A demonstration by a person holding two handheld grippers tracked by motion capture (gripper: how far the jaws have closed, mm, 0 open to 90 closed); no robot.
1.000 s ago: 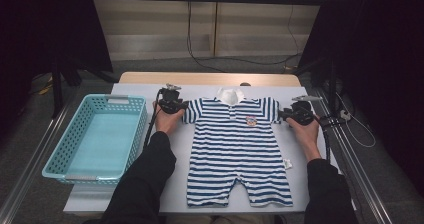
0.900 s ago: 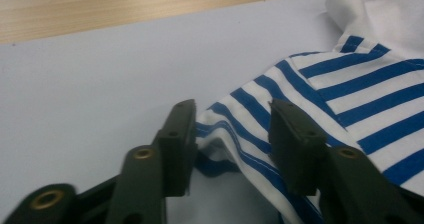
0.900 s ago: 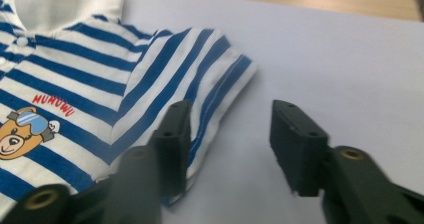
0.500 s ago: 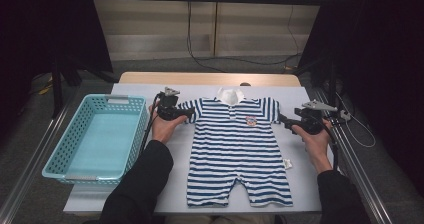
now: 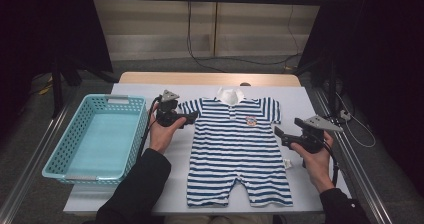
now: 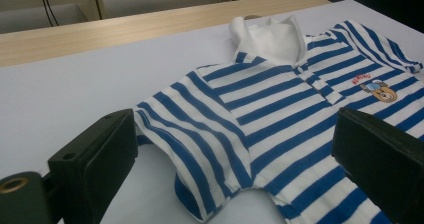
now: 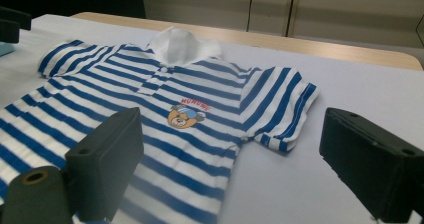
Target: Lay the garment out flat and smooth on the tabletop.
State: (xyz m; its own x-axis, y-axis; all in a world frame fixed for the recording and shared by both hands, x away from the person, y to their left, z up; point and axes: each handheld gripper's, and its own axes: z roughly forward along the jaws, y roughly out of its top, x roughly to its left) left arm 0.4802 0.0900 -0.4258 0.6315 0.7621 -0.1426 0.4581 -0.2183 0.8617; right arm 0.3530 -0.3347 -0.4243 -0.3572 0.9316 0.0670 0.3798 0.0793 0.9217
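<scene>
A small blue-and-white striped short-sleeved romper (image 5: 235, 149) with a white collar and a little bear patch on the chest lies flat and face-up on the white-topped table (image 5: 320, 109), its collar toward the far edge and its two short legs toward the person. Its sleeves are spread out to either side.

The left hand-held gripper (image 5: 189, 118) sits just beside the romper's left sleeve, pointing across toward it. Its jaws have just been opening and now stand wide apart; in the left gripper view the sleeve (image 6: 200, 149) lies on the table between and below the two black jaws, a little rumpled at its hem, with neither jaw pressing on it.

The right hand-held gripper (image 5: 278, 133) is off the romper's right side, near the lower edge of the right sleeve and pointing toward the garment. Its jaws have also just been opening and stand well apart, with nothing clamped; the right gripper view looks between them at the right sleeve (image 7: 285, 109) and the bear patch (image 7: 186, 115), both lying free on the table.

A light turquoise plastic basket (image 5: 67, 149) with a perforated wall stands on the table's left side, just beside the person's left forearm and apart from the romper.
</scene>
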